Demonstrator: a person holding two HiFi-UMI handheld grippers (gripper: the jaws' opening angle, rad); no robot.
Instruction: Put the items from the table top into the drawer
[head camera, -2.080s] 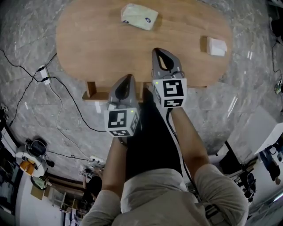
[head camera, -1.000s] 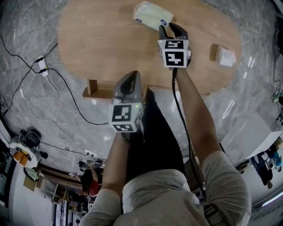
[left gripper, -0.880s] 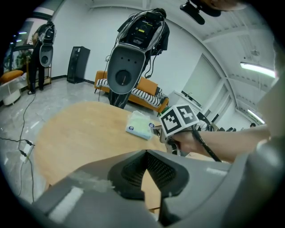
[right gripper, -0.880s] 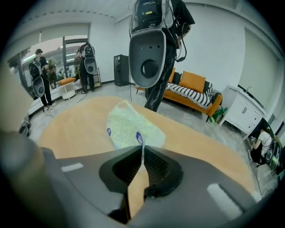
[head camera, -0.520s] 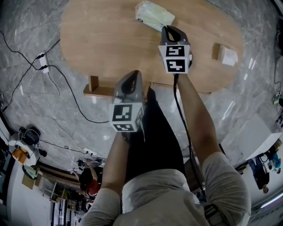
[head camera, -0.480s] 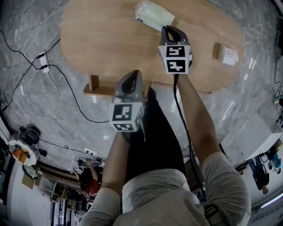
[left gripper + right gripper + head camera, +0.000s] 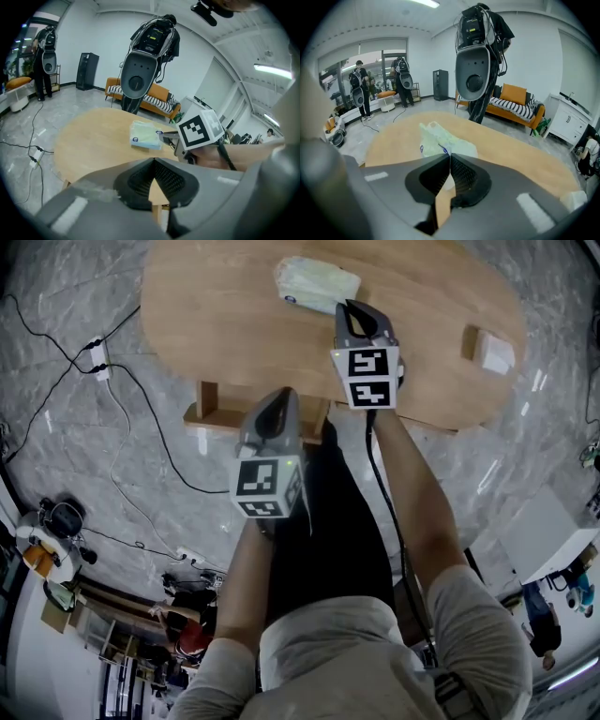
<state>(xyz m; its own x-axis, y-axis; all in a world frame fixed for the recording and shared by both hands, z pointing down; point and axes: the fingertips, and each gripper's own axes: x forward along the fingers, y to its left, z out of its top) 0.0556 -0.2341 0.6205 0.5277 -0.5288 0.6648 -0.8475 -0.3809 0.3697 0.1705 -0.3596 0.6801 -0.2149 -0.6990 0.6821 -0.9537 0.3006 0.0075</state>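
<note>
Right tongs (image 7: 450, 158): clamped together on a thin fold of film at the near end of the pale green packet (image 7: 440, 138); only that edge sat between the pads.
Left tongs (image 7: 153, 161): closed tip to tip, empty; hung over the near edge of the counter (image 7: 225, 324), apart from the packet.
Packet position: lay on the far half of the counter, crumpled toward the pinched end; could not tell whether any of it had cleared the wood.
Drawer (image 7: 214, 415): judged to be the wooden ledge poking out under the counter's near edge, beside the left tongs; looked only partly out.
Other item: small white block (image 7: 494, 351) at the counter's right end, well apart from both tongs.
Risk, grip: held by film alone; likely to slip or tear under the packet's own weight in transit, dropping it on the counter or the floor.
Risk, drawer: soft hanging packet could catch on the drawer front if the gap proved too narrow.
Risk, release: if let go short of the gap, would land on the counter's edge.
</note>
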